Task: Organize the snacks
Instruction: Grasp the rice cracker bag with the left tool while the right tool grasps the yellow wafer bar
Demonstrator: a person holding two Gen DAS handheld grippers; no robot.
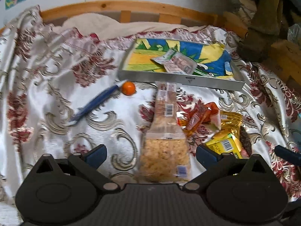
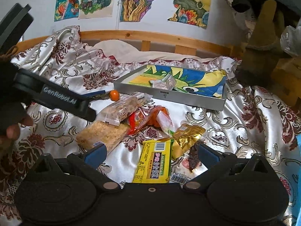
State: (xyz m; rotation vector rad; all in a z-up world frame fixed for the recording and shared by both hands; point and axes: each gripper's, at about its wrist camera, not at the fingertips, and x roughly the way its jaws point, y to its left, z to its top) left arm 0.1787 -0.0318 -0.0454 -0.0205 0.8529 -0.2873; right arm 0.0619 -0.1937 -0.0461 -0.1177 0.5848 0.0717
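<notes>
Snacks, loose lot, lying on a floral satin bedspread [image 2: 254, 116] patterned in white, dark red and grey. Nearest item, right wrist view: yellow snack bar [image 2: 153, 166] with barcode and printed label, lying flat between the fingers of the right gripper [image 2: 151, 155], whose jaws stand wide open with nothing held. Just beside it to the right: gold foil packet [image 2: 188, 135], touching the bar's upper corner, and a dark brown strip-shaped piece [image 2: 193, 160], contents not identifiable. Left wrist view: clear bag of puffed rice cake [image 1: 163, 160], lying lengthwise between the fingers of the left gripper [image 1: 151, 155]; jaws spread wide on either side of the bag, no contact visible, nothing gripped. A second clear packet with barcode label [image 1: 166, 101] overlaps the far end of that bag. To the right of these, a heap: orange-red wrappers [image 1: 202, 114] against the foil packet. Beyond, left of the heap: small orange fruit [image 1: 128, 88], touching the tip of a blue pen [image 1: 96, 102]. Farther back: shallow silver metal tray [image 1: 216, 83], lined with a colourful drawing [image 1: 143, 56] in yellow, blue and green, holding a few pale sachets [image 1: 178, 62] near its front wall. The pile is in front of the tray, apart from it. Rear: wooden bed rail [image 2: 150, 37], white wall with children's drawings [image 2: 143, 1].
</notes>
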